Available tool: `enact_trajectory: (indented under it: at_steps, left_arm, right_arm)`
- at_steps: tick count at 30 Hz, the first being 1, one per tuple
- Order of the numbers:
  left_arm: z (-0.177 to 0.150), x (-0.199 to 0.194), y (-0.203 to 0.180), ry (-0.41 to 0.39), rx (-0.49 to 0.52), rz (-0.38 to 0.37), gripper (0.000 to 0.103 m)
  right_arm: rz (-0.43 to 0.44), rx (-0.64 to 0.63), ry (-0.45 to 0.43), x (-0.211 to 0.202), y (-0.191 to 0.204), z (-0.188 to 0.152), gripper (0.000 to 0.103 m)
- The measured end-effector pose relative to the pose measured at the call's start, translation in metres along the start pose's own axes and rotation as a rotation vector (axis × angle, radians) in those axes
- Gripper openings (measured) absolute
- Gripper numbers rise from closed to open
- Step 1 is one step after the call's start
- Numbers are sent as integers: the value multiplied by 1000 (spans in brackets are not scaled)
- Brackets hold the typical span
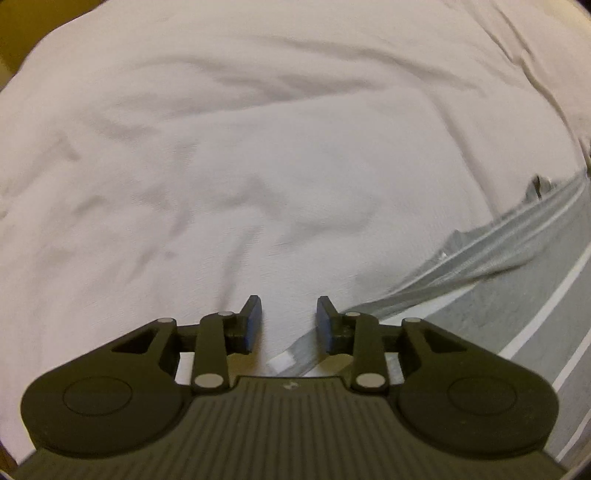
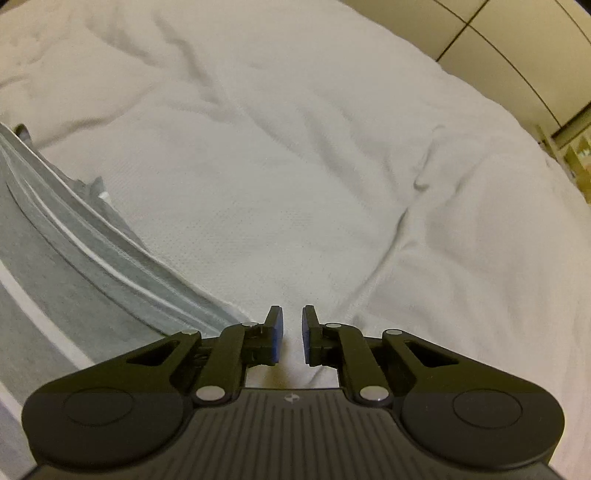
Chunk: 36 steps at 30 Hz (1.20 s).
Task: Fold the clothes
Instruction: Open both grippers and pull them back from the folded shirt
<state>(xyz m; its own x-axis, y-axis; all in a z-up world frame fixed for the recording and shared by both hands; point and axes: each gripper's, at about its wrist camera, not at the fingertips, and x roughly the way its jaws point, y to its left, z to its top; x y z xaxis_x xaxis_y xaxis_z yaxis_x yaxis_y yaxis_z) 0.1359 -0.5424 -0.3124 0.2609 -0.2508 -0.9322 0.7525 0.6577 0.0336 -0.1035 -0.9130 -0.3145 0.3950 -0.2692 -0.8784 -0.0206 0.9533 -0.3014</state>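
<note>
A grey garment with white stripes (image 1: 498,266) lies flat on a white bed sheet (image 1: 221,166), along the right side of the left wrist view. Its near corner, with a small white tag (image 1: 282,362), reaches in under my left gripper (image 1: 289,314), which is open with nothing between its fingers. In the right wrist view the same grey garment (image 2: 74,258) runs down the left side, its edge ending just left of my right gripper (image 2: 291,325). That gripper is open by a narrow gap over the bare white sheet (image 2: 295,184) and holds nothing.
The wrinkled sheet fills most of both views. Beyond the bed's far right edge there is a tiled floor (image 2: 498,44) and a piece of wooden furniture (image 2: 576,147). A brown surface (image 1: 14,29) shows past the bed's far left corner.
</note>
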Motion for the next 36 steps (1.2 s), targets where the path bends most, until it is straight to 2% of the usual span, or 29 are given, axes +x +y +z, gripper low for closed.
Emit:
enact_trajectory:
  at_steps: [3,7,10,14,15,18,19,20,22,24,26,29,32,35,36]
  left_arm:
    - [-13,-8,0,-7,7,-15,30]
    - [-25,-11,-16,-1,167,-23,31]
    - [-33,-16,-35,-14,283,-82,30]
    - [-35,-9,-59,11,382,-190,30]
    - [-35,-4,-65,15,410,-194,30]
    - [-29,4,-68,-3,403,-183,30]
    - [-25,7,-67,-14,393,-178,32]
    - [-21,10,-65,-29,378,-165,31]
    - [-8,10,-52,-96,280,-75,30]
    - [0,3,-32,-144,147,-32,30]
    - [-3,-9,-28,-161,125,-60,30]
    - [-8,-27,-23,-184,98,-106,30]
    - [-30,-32,-47,-138,187,-212,30]
    - [-44,-17,-73,-70,288,-232,30]
    - [-45,-9,-72,-59,283,-225,31]
  right_arm:
    - [38,-5,-6,-9,15,-5,17]
    - [133,-70,-10,-18,48,-17,18]
    - [282,-116,4,-18,72,-13,17]
    - [424,-209,17,2,117,15,17]
    - [441,-215,24,8,124,21,17]
    - [419,-202,21,24,130,42,16]
    - [389,-197,-2,26,129,50,14]
    - [310,-198,-52,23,126,57,13]
    - [185,-139,-140,13,114,68,15]
    - [133,-43,-193,0,98,75,17]
    - [138,-22,-212,-15,92,76,19]
    - [195,-83,-195,-29,107,64,22]
    - [263,-114,-130,-33,127,40,25]
    - [290,-139,-42,-25,133,10,26]
    - [282,-151,-19,-22,131,2,25]
